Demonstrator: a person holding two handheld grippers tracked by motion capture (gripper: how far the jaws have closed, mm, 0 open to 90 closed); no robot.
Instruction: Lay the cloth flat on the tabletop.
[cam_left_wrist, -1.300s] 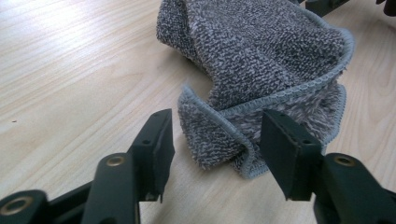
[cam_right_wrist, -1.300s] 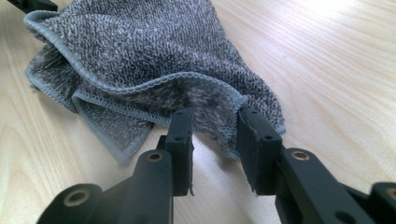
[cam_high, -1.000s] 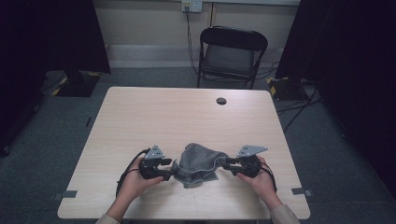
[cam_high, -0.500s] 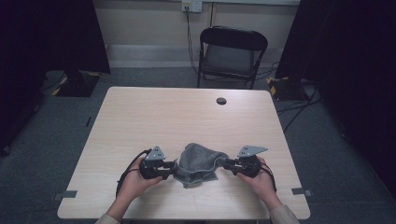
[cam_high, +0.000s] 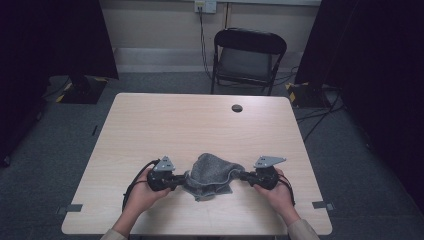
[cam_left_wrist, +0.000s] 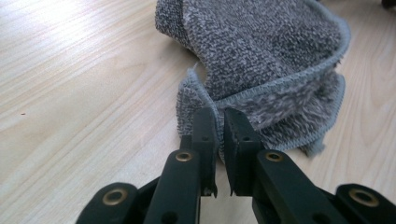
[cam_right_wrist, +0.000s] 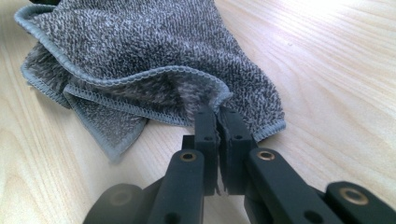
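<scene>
with the left gripper (cam_left_wrist: 218, 122) and right gripper (cam_right_wrist: 217, 117) each pinched shut on a hem of the grey towel (cam_high: 211, 174), pull apart evenly, low over the table (cam_high: 200, 120).

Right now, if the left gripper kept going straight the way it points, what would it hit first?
The grey towel: the left gripper is already shut on its hemmed edge, so the bunched cloth lies directly ahead.

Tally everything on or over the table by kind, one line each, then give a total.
Grey towel: 1
Grippers: 2, left gripper and right gripper, each shut on a towel edge
Round black grommet in the tabletop: 1
Total: 4
</scene>
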